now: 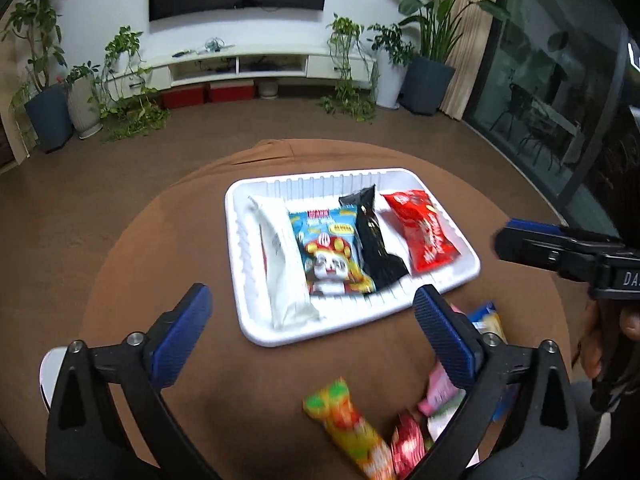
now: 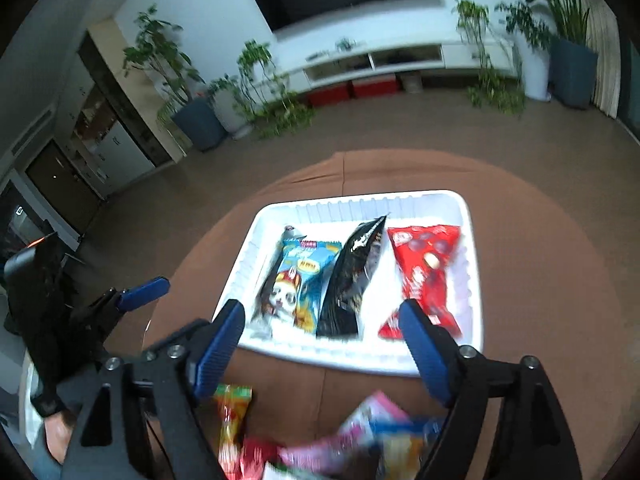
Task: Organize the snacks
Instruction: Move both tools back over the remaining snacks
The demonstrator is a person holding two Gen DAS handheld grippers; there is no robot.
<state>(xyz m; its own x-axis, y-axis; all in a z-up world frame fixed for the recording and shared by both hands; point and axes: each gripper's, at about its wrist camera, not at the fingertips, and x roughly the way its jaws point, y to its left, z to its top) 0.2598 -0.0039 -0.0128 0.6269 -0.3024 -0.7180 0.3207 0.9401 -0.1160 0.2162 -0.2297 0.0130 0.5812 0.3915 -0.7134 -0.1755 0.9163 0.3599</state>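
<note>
Near edge: loose snacks (image 1: 352, 432) lie heaped on the brown table (image 1: 168, 248) under both grippers. The left gripper (image 1: 312, 320) and right gripper (image 2: 322, 332) hover with jaws spread wide, nothing between them. Judged step: between placements; the next move calls for descending on a loose packet. Beyond, the tray (image 1: 256, 336) holds four packets side by side; open room remains along its far wall, and the table rim lies well clear.
</note>
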